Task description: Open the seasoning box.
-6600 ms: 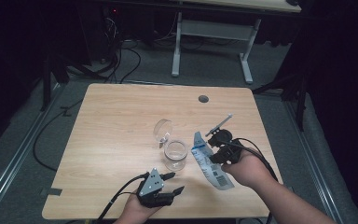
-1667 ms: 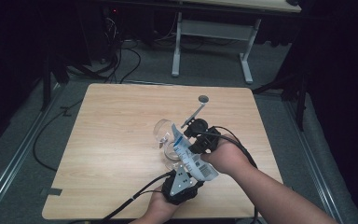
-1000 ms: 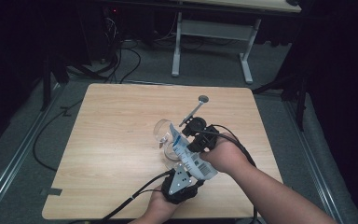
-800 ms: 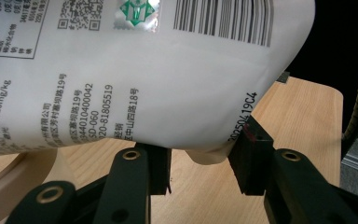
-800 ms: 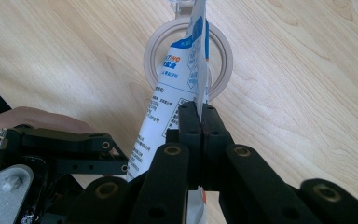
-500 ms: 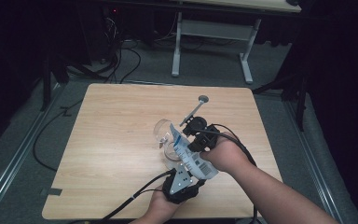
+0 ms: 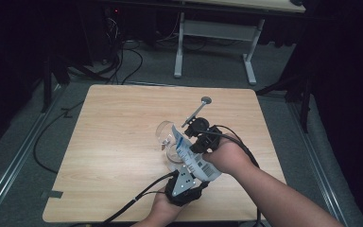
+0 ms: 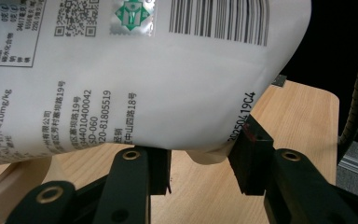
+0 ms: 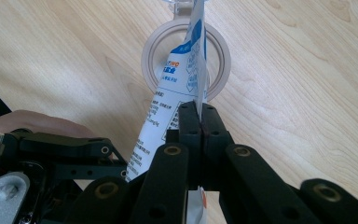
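Near the front edge of the wooden surface (image 7: 123,142), toward its right half, a white printed pouch (image 7: 192,158) hangs tilted in the air above a clear glass jar (image 7: 172,152). The right gripper (image 9: 198,116) has its fingers pressed together on the pouch's edge, holding it so the pouch's blue-printed top end points down over the jar's round mouth (image 9: 185,58). The left gripper (image 8: 199,165) sits just under the pouch's lower end, close to the front edge; its fingers (image 8: 247,158) stand apart, one on each side of the pouch's bottom corner, not closed on it. A clear lid (image 7: 163,134) lies beside the jar.
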Tool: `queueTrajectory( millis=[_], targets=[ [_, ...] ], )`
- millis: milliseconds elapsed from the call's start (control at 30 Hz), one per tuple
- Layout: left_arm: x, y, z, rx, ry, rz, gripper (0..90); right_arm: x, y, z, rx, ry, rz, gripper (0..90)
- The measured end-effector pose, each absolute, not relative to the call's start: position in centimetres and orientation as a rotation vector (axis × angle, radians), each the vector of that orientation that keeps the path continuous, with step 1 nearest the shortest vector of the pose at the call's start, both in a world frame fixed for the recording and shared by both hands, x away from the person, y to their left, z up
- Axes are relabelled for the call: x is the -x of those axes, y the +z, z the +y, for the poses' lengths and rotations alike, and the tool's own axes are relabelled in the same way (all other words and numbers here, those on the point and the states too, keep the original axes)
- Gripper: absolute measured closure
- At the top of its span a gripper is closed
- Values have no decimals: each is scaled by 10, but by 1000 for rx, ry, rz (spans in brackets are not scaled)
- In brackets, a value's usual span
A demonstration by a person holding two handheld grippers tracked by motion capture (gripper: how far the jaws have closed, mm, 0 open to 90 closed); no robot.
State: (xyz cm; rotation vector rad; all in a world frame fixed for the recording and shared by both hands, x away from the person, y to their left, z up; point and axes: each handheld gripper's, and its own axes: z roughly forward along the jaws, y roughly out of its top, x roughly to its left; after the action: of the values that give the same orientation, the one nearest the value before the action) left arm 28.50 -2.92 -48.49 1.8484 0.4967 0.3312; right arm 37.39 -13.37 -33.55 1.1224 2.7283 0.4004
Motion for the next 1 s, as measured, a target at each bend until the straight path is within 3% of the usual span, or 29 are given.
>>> queueTrajectory(
  millis=[1000],
  targets=[
    [-287,-480,-30,-1840,330,495,630,-375,-332,-132,-1107,395,2721,900]
  ],
)
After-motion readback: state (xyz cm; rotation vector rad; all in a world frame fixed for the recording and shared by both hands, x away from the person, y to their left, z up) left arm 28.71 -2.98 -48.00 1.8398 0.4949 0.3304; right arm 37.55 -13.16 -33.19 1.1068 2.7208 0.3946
